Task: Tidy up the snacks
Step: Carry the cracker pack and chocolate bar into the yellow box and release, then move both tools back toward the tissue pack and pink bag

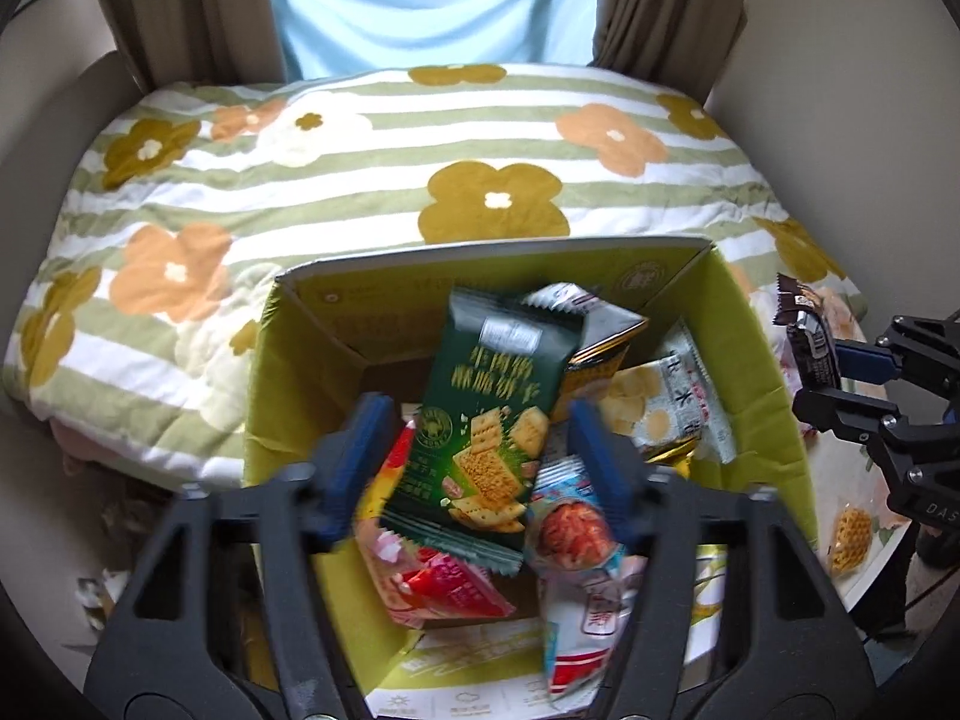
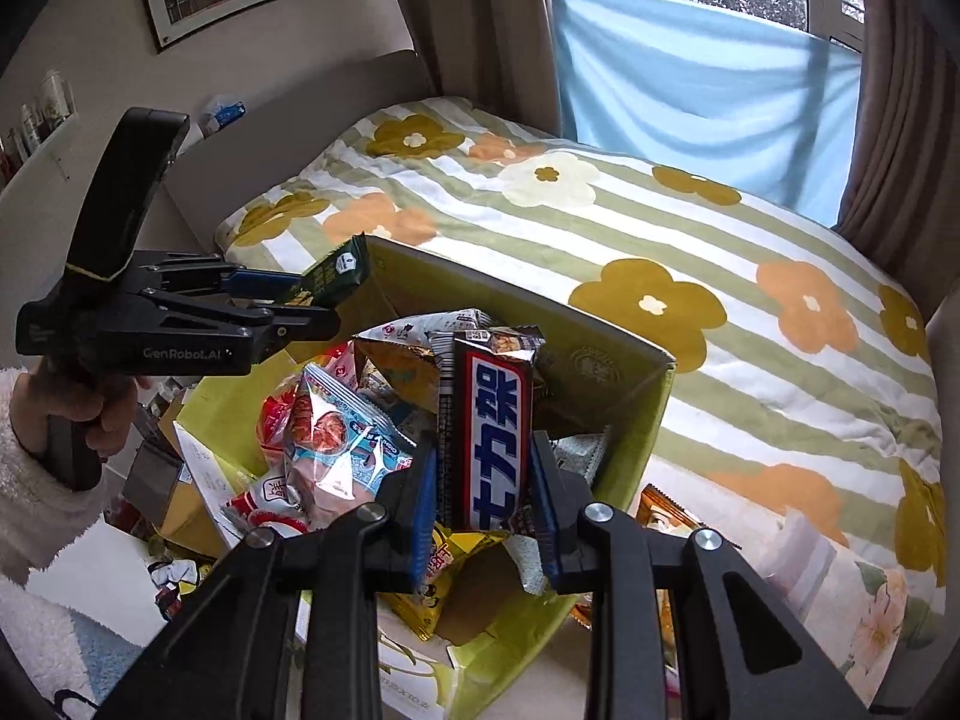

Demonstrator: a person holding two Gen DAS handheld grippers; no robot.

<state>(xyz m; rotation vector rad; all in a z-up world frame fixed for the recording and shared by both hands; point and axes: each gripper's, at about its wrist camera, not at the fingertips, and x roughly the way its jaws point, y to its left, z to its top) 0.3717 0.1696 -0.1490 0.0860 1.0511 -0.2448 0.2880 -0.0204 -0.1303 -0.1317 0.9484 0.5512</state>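
A yellow-green cardboard box [image 1: 288, 372] holds several snack packets; it also shows in the right wrist view [image 2: 636, 456]. My left gripper [image 1: 474, 450] hangs over the box with its jaws apart, and a green cracker packet [image 1: 492, 408] lies between them, seemingly loose. In the right wrist view the left gripper [image 2: 300, 300] still has the green packet [image 2: 339, 273] at its fingertips. My right gripper [image 2: 483, 480] is shut on a chocolate bar [image 2: 495, 432] with a red, white and blue wrapper, held above the box. The bar also shows in the left wrist view [image 1: 807, 330].
The box stands in front of a bed with a green-striped flowered quilt [image 1: 384, 180]. More packets lie outside the box at the right [image 1: 849, 540]. A blue cloth covers the window [image 2: 690, 84]. Cardboard and papers lie left of the box [image 2: 180, 480].
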